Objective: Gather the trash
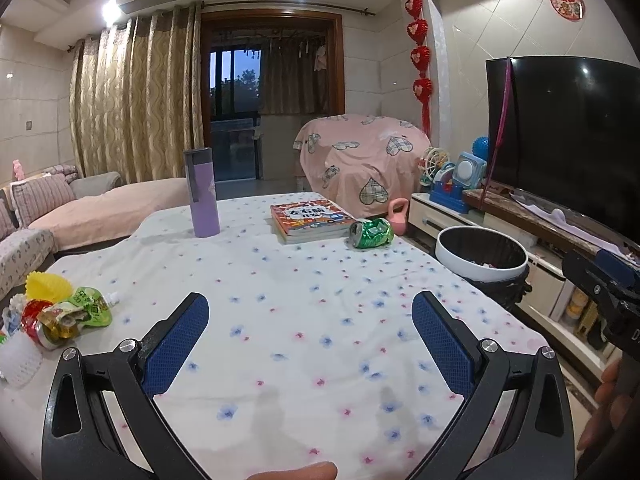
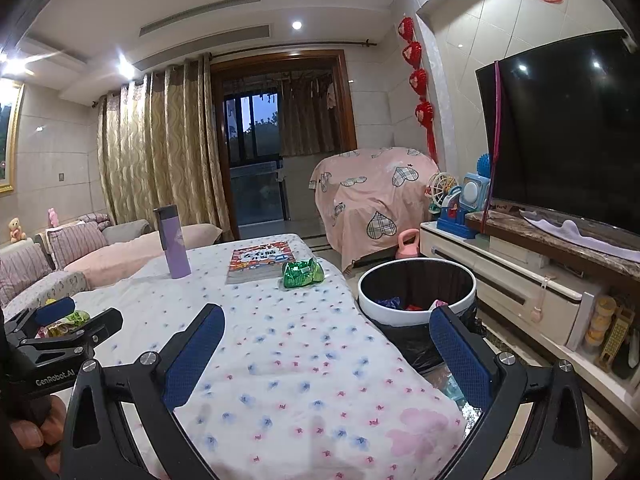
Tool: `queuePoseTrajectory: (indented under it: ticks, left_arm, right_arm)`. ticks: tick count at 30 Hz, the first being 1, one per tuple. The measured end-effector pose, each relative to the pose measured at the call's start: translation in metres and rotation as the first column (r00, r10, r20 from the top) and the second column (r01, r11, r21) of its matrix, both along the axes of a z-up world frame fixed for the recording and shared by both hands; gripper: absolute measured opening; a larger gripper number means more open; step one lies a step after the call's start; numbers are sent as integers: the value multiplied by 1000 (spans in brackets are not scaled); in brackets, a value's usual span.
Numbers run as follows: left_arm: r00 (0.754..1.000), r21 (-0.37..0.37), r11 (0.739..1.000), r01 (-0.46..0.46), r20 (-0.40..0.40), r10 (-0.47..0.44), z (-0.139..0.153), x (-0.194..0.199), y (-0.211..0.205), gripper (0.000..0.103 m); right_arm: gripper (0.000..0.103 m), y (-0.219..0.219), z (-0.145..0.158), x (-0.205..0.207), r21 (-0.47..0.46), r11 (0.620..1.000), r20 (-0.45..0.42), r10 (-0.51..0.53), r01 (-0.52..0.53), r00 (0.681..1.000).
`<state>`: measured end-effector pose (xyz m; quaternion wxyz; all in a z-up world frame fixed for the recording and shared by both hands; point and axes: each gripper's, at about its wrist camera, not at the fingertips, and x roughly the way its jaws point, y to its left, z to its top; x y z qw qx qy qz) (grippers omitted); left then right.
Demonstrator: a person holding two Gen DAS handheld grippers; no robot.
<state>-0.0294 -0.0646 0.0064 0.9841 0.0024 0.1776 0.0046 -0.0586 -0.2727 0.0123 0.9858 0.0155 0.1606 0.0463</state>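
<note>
A crushed green can (image 1: 371,233) (image 2: 303,273) lies on the floral tablecloth (image 1: 288,320) beside a book, at the table's far right edge. A pile of wrappers (image 1: 60,312) (image 2: 66,320), green, red and yellow, sits at the near left. A round bin (image 1: 481,254) (image 2: 416,292) with a white rim and black liner stands on the floor right of the table, with scraps inside. My left gripper (image 1: 310,320) hangs open over the near cloth, empty. My right gripper (image 2: 328,332) is open and empty above the table's right edge, its right finger over the bin.
A purple flask (image 1: 202,192) (image 2: 173,242) and a colourful book (image 1: 310,220) (image 2: 260,262) stand at the far side of the table. A TV (image 1: 560,140) on a low cabinet runs along the right; a sofa (image 1: 60,216) lies left. A pink kettlebell (image 1: 398,216) sits on the floor.
</note>
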Motion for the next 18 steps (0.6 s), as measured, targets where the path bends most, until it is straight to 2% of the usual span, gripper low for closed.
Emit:
queuePoseTrajectory:
  ticks: [18]
  left_arm:
    - [1000,-6,1000,1,10,-1,0,-3,-2,103]
  right_arm:
    - [103,1,1,1,-4,1000,-2,3,-3,1000]
